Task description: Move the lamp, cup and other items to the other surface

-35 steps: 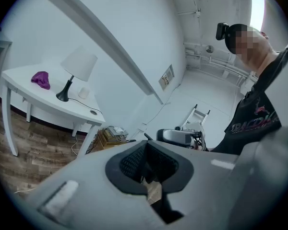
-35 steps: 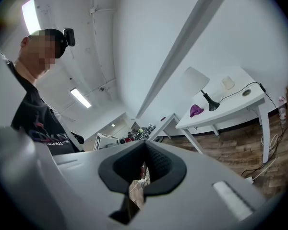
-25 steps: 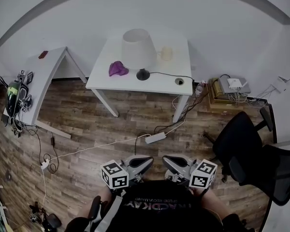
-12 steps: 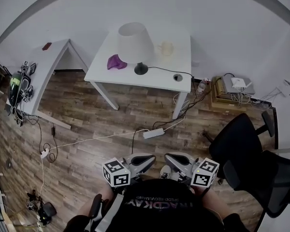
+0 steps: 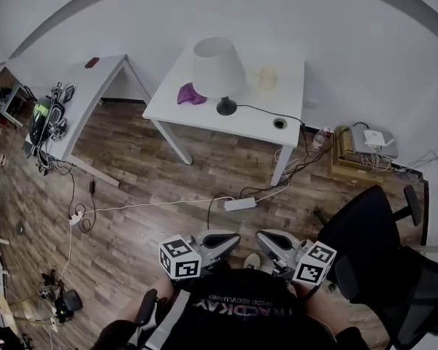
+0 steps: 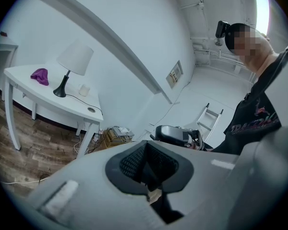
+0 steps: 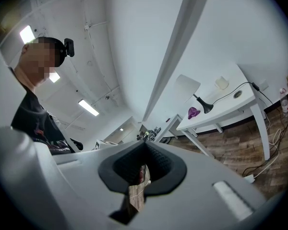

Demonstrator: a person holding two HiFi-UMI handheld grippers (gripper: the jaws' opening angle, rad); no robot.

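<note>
Approach to the laden table, both tools clenched on nothing.

Seen from the head view, the white-shaded lamp with a black base (image 5: 219, 70) stands on the white rectangular table (image 5: 182, 115) at twelve o'clock. It is well apart from the left gripper (image 5: 217, 240) and right gripper (image 5: 271, 240) at six. A crumpled purple cloth (image 5: 190, 93) lies at the lamp's nine and a cream cup (image 5: 266, 79) at its two. The second white table (image 5: 87, 93) at ten looks like the destination. Square up close, part the jaws early, take the lamp's thin stem, and mind its black cord (image 5: 255, 111).

light: bright, even ceiling lamps | edges: strong fisheye bending; dark corners
</note>
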